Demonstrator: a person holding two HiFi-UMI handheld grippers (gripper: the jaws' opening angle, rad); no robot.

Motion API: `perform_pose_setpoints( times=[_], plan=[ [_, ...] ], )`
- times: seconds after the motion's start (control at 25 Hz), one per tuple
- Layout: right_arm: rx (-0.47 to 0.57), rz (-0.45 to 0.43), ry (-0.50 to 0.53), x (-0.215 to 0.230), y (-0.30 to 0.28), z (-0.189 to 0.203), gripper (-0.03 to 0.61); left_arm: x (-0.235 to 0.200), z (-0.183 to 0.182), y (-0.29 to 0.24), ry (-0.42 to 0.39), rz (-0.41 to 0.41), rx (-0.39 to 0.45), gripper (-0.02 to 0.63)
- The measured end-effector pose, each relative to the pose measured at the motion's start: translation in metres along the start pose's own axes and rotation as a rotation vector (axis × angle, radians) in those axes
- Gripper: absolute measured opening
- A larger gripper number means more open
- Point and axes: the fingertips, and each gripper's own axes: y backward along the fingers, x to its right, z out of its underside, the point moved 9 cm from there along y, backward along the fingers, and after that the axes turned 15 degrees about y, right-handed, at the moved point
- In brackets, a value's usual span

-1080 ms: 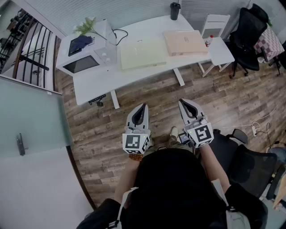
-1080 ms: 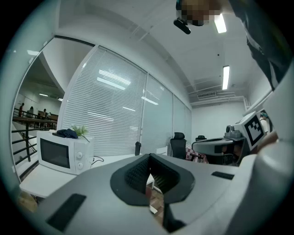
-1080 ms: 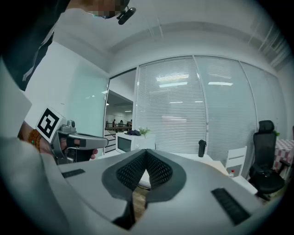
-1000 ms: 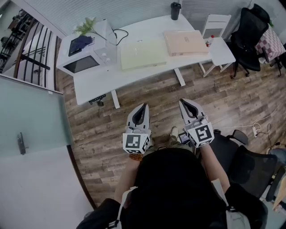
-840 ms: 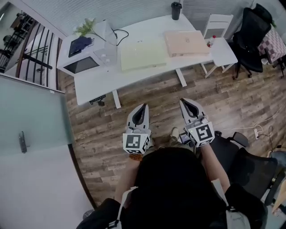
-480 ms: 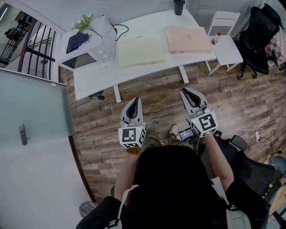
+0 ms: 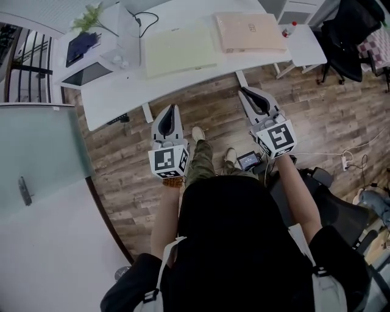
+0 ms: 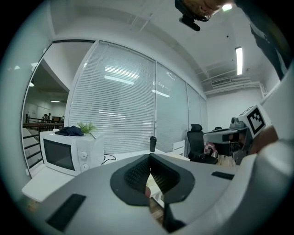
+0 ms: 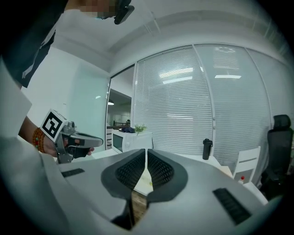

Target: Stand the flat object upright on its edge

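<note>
Left tool [image 7: 170, 108]: jaws pressed together, nothing between; held over wood floor [image 7: 122, 161], just short of tabletop [image 7: 116, 94] front edge. Right tool [image 7: 243, 91]: jaws likewise together, empty; tip near tabletop edge. Two flat objects lie flat on tabletop, which one is task's thing cannot be told: pale green flat object [image 7: 180, 51] at centre, beige flat object [image 7: 248, 31] just right of it. Both apart from tools. Microwave [image 7: 82, 70] at tabletop left end, plant [image 7: 91, 15] on top. Person seated behind tools.
</note>
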Motion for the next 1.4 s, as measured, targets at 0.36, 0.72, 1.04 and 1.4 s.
perform_pose_setpoints(
  times=[0.36,0.72,1.04,1.4],
  plan=[
    [-0.101,0.021,0.038,0.004,-0.085,-0.003,0.008,-0.083,-0.004,-0.057,0.063,0.016,-0.068,0.006],
    [-0.249,0.015,0.024,0.031,-0.161,0.021,0.009,-0.156,0.014,-0.103,0.151,-0.052,-0.191,0.008],
    [-0.353,-0.201,0.157,0.064,-0.220,0.084,0.042,-0.185,0.039,-0.155,0.140,-0.207,-0.290,0.090],
    [-0.457,-0.514,0.317,0.042,-0.279,0.135,0.203,-0.201,0.065,-0.181,0.267,-0.338,-0.314,0.183]
  ],
)
